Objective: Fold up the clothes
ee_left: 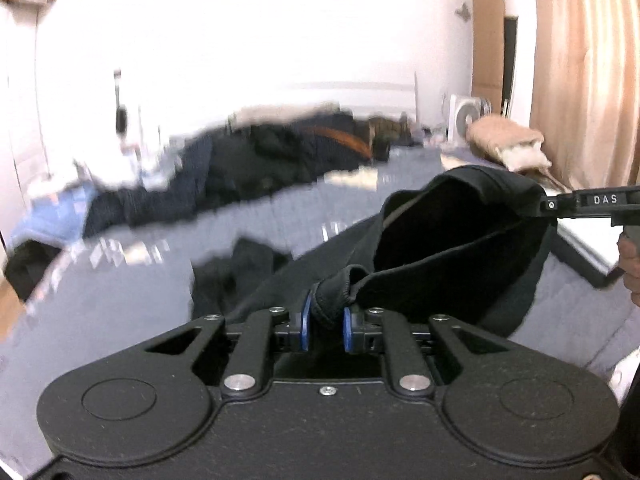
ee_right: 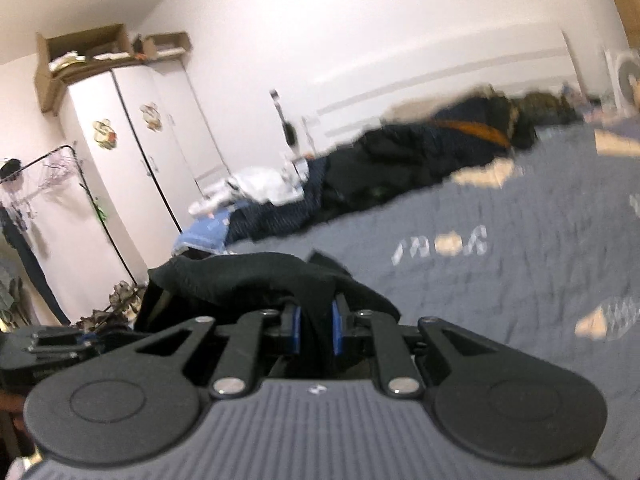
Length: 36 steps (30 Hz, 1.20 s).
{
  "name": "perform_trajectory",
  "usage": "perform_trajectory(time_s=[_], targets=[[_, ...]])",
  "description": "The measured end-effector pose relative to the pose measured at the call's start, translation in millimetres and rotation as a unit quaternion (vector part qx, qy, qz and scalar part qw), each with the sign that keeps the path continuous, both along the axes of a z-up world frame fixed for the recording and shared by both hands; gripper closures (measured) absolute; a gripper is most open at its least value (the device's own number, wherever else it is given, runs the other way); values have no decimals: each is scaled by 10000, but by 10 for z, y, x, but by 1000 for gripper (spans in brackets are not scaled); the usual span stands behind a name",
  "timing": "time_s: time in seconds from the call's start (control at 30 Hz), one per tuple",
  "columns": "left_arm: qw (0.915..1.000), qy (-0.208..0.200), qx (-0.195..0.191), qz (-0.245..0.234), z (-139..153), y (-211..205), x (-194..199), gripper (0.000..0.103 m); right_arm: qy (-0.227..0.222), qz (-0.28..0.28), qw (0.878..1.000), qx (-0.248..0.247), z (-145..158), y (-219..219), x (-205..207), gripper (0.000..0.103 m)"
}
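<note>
Black garment [ee_left: 460, 240] pinched by left tool [ee_left: 325, 322] and right tool [ee_right: 316, 330], stretched above grey bedspread [ee_right: 500, 280].

Black hand-held gripper [ee_left: 325, 322] — blue pads [ee_left: 306, 322], silver screws.

In the left wrist view the pile of dark clothes [ee_left: 248, 168] at the far side of the bed is smeared by motion blur, so the single pieces cannot be told apart, and the pale print on the grey bedspread [ee_left: 128, 252] is unreadable. The right gripper [ee_left: 538, 202] enters from the right edge, with its body cut off and its fingertips buried in the black garment [ee_left: 452, 232]; only a part of the hand [ee_left: 630, 264] behind it shows. In the right wrist view the black garment hides the fingertips of the right gripper, and the clothes rack [ee_right: 44, 184] is cut by the left edge.
</note>
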<state>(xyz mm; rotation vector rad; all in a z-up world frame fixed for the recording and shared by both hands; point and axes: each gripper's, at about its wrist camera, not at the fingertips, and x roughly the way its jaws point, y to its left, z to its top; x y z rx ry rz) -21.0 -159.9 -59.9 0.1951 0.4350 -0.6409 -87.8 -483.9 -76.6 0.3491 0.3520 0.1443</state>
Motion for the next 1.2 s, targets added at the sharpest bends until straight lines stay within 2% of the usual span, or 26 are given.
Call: perform_trajectory(time_s=[0.17,0.37,0.53,0.73,0.87,0.97,1.13,1.2], targets=[[9981,-608,-51,-80,701,7,-169,88,-538,17,9982,-274,682,24,-170,90],[9916,-1283,-111,-151,1504,-33,-473,88,-1159,70,9905,-742,1471,79,-496,90],[9829,-1808,-271,-229,2057,-135,-823,88,-1603,47,9822,-976,2061,68,-818,90],[9674,-2443,-487,-468,2711,-281,-1284,88,-2137,-104,9700,-1151,2696,-15,-1195,90],[9571,-2807,-434,-566,2999,-469,-1426,88,-2418,-238,9614,-1294,2968,-98,-1319,90],[9556,-2862,-383,-593,3125,-633,-1379,88,-2508,-324,9575,-1388,3103,-156,-1288,90],[9637,-2581,-301,-621,3004,-985,-921,88,-2252,-468,9615,-1501,3084,-280,-960,90],[9675,-2433,-268,-633,2926,-1131,-706,88,-2031,-532,9663,-1491,2972,-370,-729,90]])
